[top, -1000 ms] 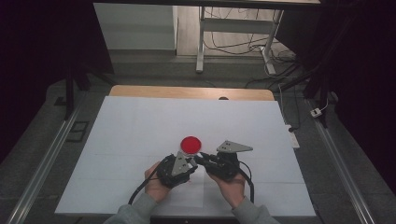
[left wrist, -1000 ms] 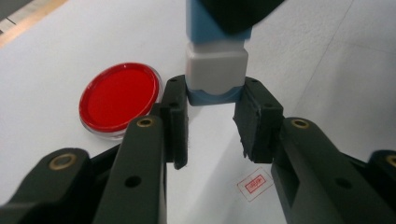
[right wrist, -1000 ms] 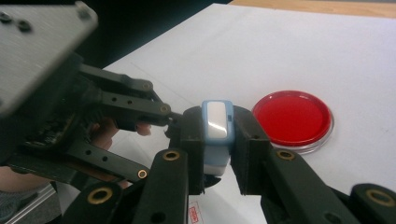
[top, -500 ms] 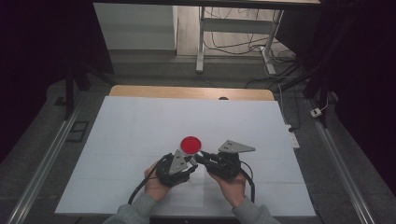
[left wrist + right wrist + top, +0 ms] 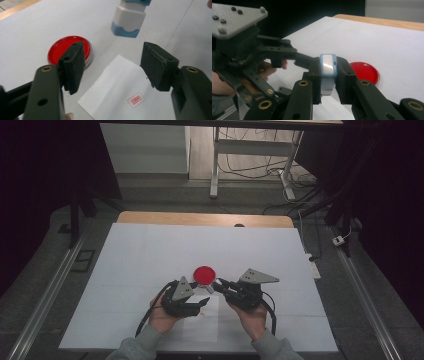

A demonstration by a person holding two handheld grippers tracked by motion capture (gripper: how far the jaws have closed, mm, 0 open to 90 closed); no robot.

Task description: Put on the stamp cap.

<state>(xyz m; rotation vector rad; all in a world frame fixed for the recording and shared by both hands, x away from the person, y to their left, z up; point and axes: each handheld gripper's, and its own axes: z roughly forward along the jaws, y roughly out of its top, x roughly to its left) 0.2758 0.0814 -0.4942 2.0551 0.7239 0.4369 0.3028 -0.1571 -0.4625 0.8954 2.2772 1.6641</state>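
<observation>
L gripper [image 5: 204, 301] sits near the desk's [image 5: 125, 270] front edge, a bit left of centre, over a white paper slip [image 5: 125, 92] w/ a small red stamp mark [image 5: 135, 99] on it; its jaws have just been opening and now stand apart w/ nothing between them, pads clear of the slip. Just beyond, toward mid-desk, lies the red ink pad [image 5: 204, 274], a shallow round dish, lid off. R gripper [image 5: 329, 75] is to the right of it, jaws clamped on the stamp [image 5: 328, 72], a small white-and-blue block held above the desk betw. the ink pad and the slip, seen hanging at the top of the left gripper view [image 5: 128, 18]. Stamp looks like light, rigid plastic w/ smooth sides, prob. a bit slippery, so grip across the flat side faces mid-body, as now, keeping the stamping end free. Slip is thin and floppy, will slide easily; L may need to pin an edge.
</observation>
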